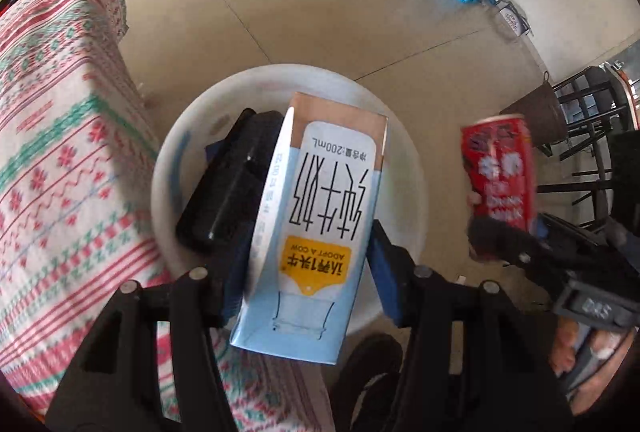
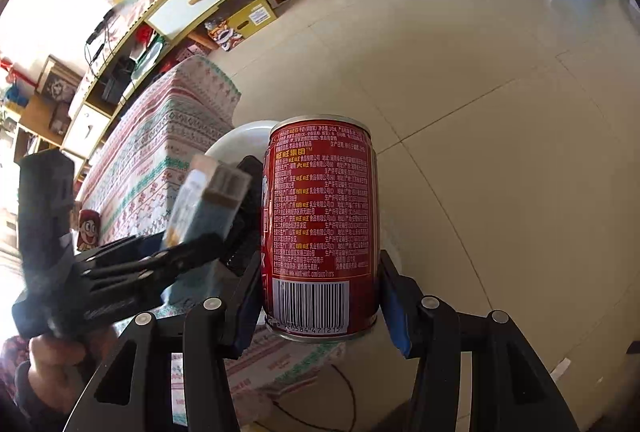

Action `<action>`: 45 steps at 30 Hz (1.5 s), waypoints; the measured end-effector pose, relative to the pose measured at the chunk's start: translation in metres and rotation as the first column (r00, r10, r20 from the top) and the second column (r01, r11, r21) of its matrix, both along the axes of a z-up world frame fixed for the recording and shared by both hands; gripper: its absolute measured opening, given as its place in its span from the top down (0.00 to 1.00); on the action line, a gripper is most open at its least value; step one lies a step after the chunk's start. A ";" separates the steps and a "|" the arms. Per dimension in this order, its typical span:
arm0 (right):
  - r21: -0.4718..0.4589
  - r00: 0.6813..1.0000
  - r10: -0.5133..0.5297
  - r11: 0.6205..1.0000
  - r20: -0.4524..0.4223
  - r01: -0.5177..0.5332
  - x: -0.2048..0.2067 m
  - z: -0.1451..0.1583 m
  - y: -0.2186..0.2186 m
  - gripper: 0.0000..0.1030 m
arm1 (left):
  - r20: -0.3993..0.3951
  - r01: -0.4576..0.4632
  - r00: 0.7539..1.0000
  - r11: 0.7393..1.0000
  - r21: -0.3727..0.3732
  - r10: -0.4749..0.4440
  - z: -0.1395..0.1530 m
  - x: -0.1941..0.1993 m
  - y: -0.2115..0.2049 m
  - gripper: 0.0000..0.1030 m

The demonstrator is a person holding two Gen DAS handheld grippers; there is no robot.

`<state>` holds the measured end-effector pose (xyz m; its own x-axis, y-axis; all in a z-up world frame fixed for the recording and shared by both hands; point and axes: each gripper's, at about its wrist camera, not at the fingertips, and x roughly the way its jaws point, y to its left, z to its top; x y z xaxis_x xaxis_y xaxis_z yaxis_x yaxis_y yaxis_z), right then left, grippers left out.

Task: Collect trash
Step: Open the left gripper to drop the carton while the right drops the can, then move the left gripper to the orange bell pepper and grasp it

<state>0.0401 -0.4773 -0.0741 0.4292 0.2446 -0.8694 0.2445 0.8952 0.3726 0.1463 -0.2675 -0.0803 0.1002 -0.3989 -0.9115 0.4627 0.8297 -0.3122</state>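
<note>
My left hand-held gripper [image 1: 308, 256] is clamped on the milk carton [image 1: 320, 216], one blue pad flat against each narrow side near its lower half, the carton standing up between my fingers with its print upside down to me. It is thin card, likely empty or nearly so, so I judge it light and easy to dent; a hold across the folded edges, as now, is where it is stiffest, and squeezing harder would only crumple it. It hangs directly over the white bin [image 1: 192, 136] on the floor, beside the table [image 1: 60, 152] with the patterned cloth; a dark liner or bag seems to sit inside the bin.

My right hand-held gripper [image 2: 318, 296] grips the red can [image 2: 320, 224] low on its body, pads on opposite sides just above the bottom rim, barcode facing me. Metal, smooth and round, so I expect it could slip or twist if the grip slackens, though it is rigid enough to take firm pressure; it looks light too. The can stands upright between my fingers, just beside the bin's rim and not yet clearly over its mouth, close to the right of the carton
</note>
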 end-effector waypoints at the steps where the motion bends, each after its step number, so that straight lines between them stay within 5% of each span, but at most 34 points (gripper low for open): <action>1: -0.002 1.000 -0.001 1.000 0.002 0.001 0.000 0.000 -0.001 0.48 | -0.004 -0.001 1.000 1.000 -0.002 0.001 -0.001 0.001 -0.001 0.44; 5: -0.008 1.000 0.002 1.000 0.007 -0.002 -0.002 0.002 -0.002 0.48 | 0.017 0.009 1.000 1.000 -0.025 -0.009 0.006 -0.003 0.002 0.24; 13: -0.011 1.000 0.029 1.000 -0.006 -0.029 0.008 -0.002 0.013 0.48 | 0.066 0.011 0.998 1.000 -0.011 -0.010 0.026 -0.013 0.026 0.23; 26: 0.029 0.996 0.054 0.998 -0.069 -0.052 0.043 -0.020 0.052 0.48 | 0.160 -0.066 0.985 0.997 0.046 0.058 0.054 -0.058 0.161 0.07; 30: -0.021 0.996 0.036 0.999 -0.084 -0.037 0.053 -0.022 0.063 0.48 | 0.202 -0.120 0.973 0.991 0.051 0.108 0.063 -0.064 0.196 0.04; 34: -0.027 0.998 0.007 1.000 -0.065 -0.009 0.056 -0.018 0.065 0.36 | 0.252 -0.182 0.953 0.982 0.044 0.165 0.062 -0.064 0.227 0.02; 45: -0.108 0.998 0.015 0.994 -0.060 -0.022 0.054 -0.008 0.072 0.35 | 0.173 -0.288 0.946 0.956 0.050 0.276 0.053 -0.049 0.268 0.02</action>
